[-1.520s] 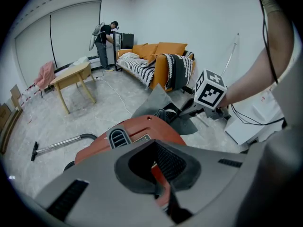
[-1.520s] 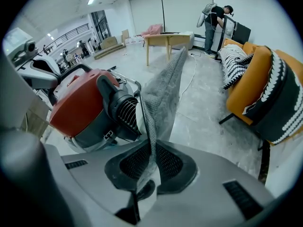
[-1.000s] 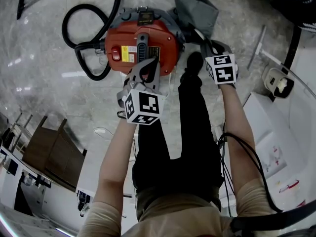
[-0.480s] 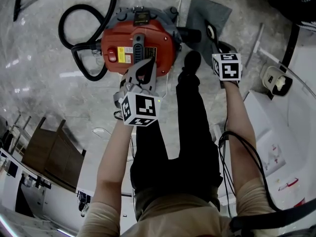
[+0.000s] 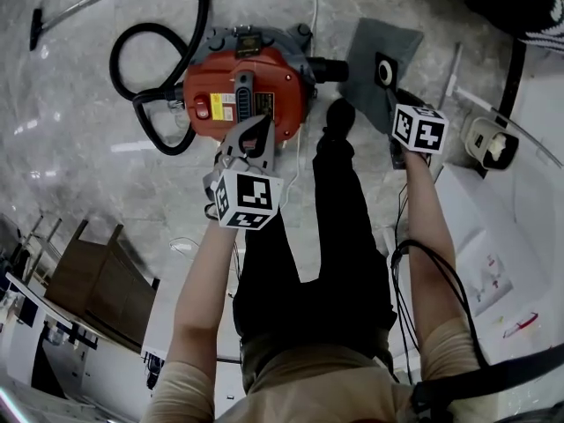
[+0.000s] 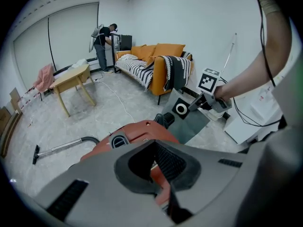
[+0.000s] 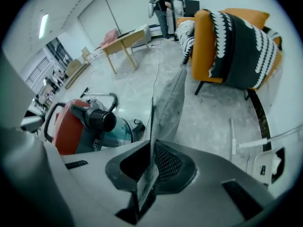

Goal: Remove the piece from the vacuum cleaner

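Right tool point(image 5: 395, 104) clamped on grey dust bag point(image 5: 374, 47), just right of vacuum cleaner point(image 5: 238, 82). Left tool point(image 5: 256, 135) closed, empty, over vacuum cleaner's near edge.

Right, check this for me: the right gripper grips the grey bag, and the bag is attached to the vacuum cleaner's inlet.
Not attached: the head view shows the grey bag clear of the bare inlet on the vacuum cleaner. The right gripper does grip the bag.
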`<state>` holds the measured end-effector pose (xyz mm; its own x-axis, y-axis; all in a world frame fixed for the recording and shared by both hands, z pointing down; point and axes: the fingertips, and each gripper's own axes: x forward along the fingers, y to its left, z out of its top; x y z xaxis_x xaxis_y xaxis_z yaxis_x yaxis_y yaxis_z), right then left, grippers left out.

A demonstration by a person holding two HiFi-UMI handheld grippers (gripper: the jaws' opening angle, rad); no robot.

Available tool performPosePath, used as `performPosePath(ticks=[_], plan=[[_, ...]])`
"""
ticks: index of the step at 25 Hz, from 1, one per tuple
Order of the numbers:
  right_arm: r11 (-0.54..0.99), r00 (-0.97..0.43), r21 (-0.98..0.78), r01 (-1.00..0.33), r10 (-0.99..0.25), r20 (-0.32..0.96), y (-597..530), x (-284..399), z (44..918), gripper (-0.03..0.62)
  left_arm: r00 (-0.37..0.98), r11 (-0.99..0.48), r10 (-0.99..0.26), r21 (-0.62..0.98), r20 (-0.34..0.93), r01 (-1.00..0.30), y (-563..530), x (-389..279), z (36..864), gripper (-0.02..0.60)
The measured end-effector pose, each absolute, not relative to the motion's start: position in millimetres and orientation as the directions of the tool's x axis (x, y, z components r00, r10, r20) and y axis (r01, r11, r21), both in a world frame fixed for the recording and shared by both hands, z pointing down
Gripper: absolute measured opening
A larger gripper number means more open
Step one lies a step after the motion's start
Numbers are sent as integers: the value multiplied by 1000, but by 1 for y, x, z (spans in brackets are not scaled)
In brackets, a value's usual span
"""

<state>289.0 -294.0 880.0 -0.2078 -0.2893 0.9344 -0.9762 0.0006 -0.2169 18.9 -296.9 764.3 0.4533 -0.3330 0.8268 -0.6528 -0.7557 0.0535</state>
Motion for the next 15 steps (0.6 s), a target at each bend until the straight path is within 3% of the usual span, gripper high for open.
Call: performPosePath(ticks=[4,15], plan=[[-134,-222,-278,-951,-329,918,-286,303,859,29,467,-756,-325,70,822,-650,-295,23,750,3],[-309,-243,-393,-866,-427,871,-260,337,780,29,515,-795,-286,99,808,-598,-288,51,687,3]])
